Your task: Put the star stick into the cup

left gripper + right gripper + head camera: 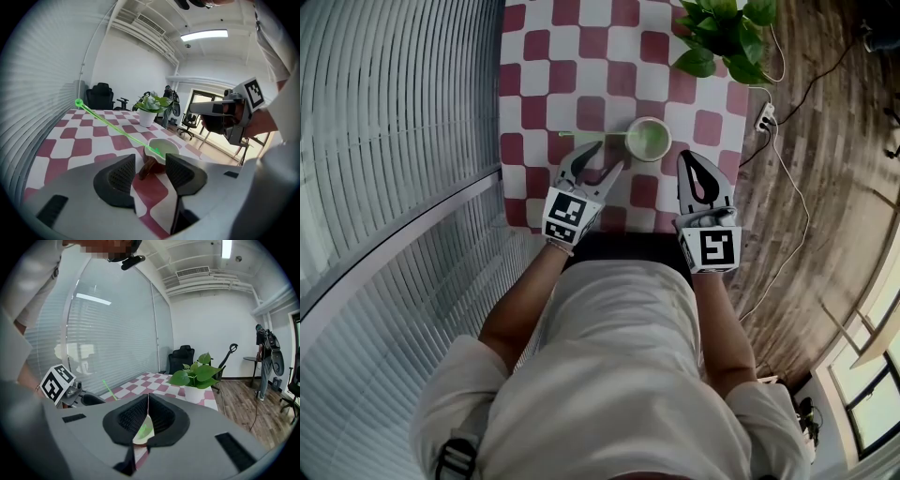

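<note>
Thin green star stick (112,123) seated head-down in pale green round cup (161,149), long axis slanting up and away to the left. Left gripper (149,165) nearer, just short of cup, jaws wide apart, empty. Right gripper (147,411) closed on nothing.

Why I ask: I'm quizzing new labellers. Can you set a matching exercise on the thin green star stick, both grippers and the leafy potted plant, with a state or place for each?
Things:
1. thin green star stick
2. left gripper
3. right gripper
4. leafy green plant in a white pot

States or places:
A. jaws together
B. far corner of the red-and-white checked table
C. one end inside the pale round cup
D. jaws apart, empty

Pairs: 1-C, 2-D, 3-A, 4-B
</note>
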{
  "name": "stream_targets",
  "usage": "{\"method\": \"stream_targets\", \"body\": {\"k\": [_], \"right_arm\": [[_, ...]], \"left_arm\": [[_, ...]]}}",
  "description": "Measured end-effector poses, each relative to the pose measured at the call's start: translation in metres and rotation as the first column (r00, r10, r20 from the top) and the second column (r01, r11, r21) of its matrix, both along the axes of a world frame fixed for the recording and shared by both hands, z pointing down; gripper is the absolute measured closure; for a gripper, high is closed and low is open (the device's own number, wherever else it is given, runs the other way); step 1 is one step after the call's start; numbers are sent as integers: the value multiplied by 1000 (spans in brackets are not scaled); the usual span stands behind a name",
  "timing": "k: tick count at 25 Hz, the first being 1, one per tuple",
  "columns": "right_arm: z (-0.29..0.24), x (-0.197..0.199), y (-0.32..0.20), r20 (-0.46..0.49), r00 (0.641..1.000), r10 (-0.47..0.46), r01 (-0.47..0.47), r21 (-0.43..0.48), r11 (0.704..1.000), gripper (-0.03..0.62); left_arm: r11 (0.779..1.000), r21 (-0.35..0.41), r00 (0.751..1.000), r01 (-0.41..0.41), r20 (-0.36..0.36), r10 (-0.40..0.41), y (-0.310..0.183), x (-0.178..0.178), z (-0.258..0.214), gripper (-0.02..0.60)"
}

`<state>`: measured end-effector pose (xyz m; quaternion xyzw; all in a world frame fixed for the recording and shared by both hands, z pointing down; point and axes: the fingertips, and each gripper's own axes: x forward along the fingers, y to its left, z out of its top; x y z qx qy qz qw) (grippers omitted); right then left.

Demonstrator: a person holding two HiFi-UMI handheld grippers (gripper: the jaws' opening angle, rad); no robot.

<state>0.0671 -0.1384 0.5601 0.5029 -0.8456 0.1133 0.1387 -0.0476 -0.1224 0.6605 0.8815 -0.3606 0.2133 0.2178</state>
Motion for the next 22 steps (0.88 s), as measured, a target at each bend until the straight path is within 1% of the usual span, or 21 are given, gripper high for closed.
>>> {"method": "stream_targets", "body": {"k": [4, 5, 6, 9, 13, 22], "right_arm": [[-21, -7, 2, 25, 1000, -16, 16, 8, 1000, 560], [-27, -9, 2, 35, 999, -18, 17, 20, 1000, 560], [-31, -11, 2, 42, 999, -21, 19, 32, 999, 560], [-38, -12, 4, 30, 999, -34, 32, 40, 999, 560], [-59, -16, 7, 49, 998, -40, 36, 76, 996, 560], [-100, -19, 18, 47, 997, -68, 63, 100, 993, 560]], "left_arm": [[1000, 22, 1000, 17, -14, -16, 7, -2, -21, 371], [999, 33, 1000, 21, -20, -20, 9, -3, -25, 381], [999, 44, 999, 23, -28, -22, 9, -3, -29, 407], [997, 78, 999, 21, -49, -17, 11, 1, -45, 457], [993, 118, 997, 27, -71, -18, 13, 3, -69, 497], [975, 218, 989, 31, -148, 2, 8, 15, -145, 534]]}}
